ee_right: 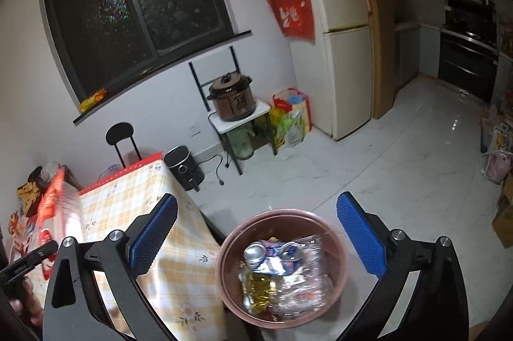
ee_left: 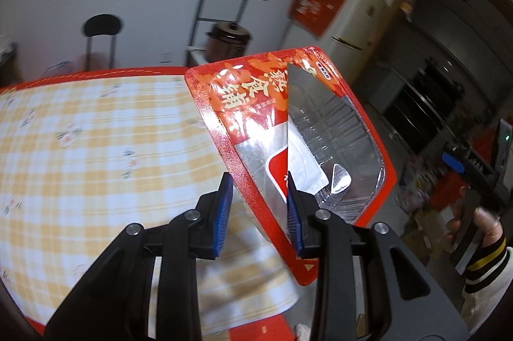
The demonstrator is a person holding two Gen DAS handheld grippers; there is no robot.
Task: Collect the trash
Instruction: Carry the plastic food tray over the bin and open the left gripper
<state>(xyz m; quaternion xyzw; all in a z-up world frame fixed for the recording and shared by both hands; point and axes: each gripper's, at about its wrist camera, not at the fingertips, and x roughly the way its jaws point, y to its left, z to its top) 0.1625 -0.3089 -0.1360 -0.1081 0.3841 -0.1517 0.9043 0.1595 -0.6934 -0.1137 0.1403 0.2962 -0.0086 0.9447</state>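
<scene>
My left gripper (ee_left: 259, 212) is shut on a red snack package (ee_left: 256, 103) with a clear plastic tray inside and a peeled silver foil flap; it holds it tilted above the table. The package also shows blurred at the left of the right wrist view (ee_right: 56, 206). My right gripper (ee_right: 256, 232) is open and empty, hovering above a pink trash bin (ee_right: 336, 286) on the floor. The bin holds crushed cans (ee_right: 272, 254), a gold wrapper and clear plastic.
A table with a yellow checked cloth (ee_left: 80, 148) fills the left wrist view and stands just left of the bin (ee_right: 141, 206). Behind are a black air fryer (ee_right: 184, 166), a brown cooker on a small stand (ee_right: 232, 100), a fridge (ee_right: 343, 52), and a black chair (ee_right: 119, 134).
</scene>
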